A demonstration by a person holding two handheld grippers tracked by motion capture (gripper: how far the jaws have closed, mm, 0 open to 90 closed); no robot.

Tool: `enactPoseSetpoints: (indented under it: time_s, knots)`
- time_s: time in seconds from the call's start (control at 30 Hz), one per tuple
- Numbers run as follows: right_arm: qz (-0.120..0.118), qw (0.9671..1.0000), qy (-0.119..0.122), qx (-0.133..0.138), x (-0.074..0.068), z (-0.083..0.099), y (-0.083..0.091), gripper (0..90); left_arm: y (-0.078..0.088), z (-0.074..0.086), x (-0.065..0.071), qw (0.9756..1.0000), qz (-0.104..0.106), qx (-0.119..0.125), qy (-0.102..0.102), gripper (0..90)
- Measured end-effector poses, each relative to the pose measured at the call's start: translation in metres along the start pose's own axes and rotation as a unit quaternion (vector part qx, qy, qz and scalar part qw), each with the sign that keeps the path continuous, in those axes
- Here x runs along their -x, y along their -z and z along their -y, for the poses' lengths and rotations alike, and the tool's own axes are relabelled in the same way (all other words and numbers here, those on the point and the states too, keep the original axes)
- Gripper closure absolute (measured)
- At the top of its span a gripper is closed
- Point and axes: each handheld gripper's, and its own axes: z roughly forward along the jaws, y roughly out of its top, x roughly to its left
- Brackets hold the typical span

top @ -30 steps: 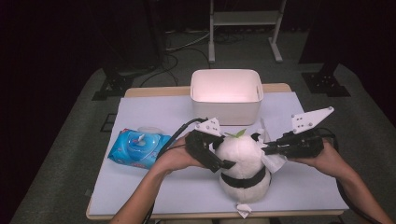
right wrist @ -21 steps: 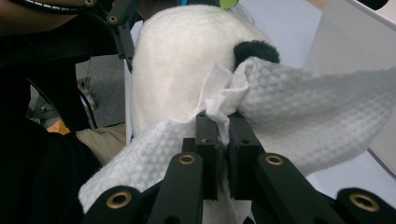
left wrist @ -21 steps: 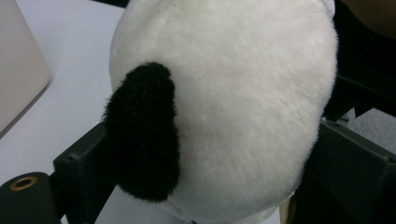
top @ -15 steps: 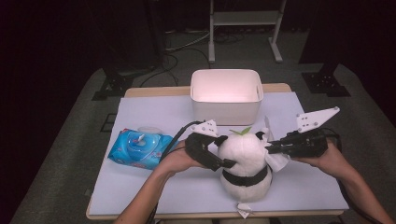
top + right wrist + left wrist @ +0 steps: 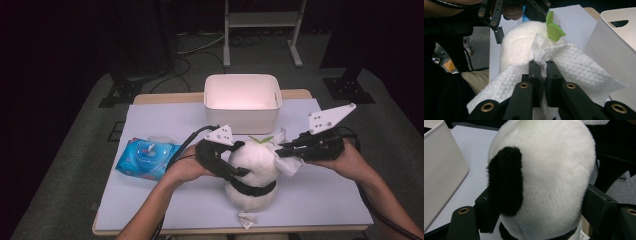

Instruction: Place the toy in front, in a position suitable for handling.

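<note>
Since the earlier high-view frames the left gripper has been closing its jaws round the head of the white plush toy with black ears and collar, and the right gripper has lifted slightly; toy unmoved.

High view: plush toy upright on the pale table sheet, just in front of the white plastic bin; left gripper at the toy's left flank, right gripper at its upper right with a white textured wipe; blue wipes packet well left of the toy.

Left gripper view: jaws stand wide, one pad against the toy's black ear, the other against its far side; head clamped between them; bin wall at left.

Right gripper view: jaws nearly together, pinching a fold of the wipe, which lies against the toy's crown beside its green felt leaf; left gripper beyond the toy.
</note>
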Motion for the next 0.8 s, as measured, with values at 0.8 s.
enactPoseSetpoints:
  time_s: [0.8]
  knots:
    - [-0.007,0.9998,-0.006,-0.016,0.006,0.002,-0.008,83.9,-0.011,0.005,-0.003,0.9998,0.013,0.011,0.013,16.5]
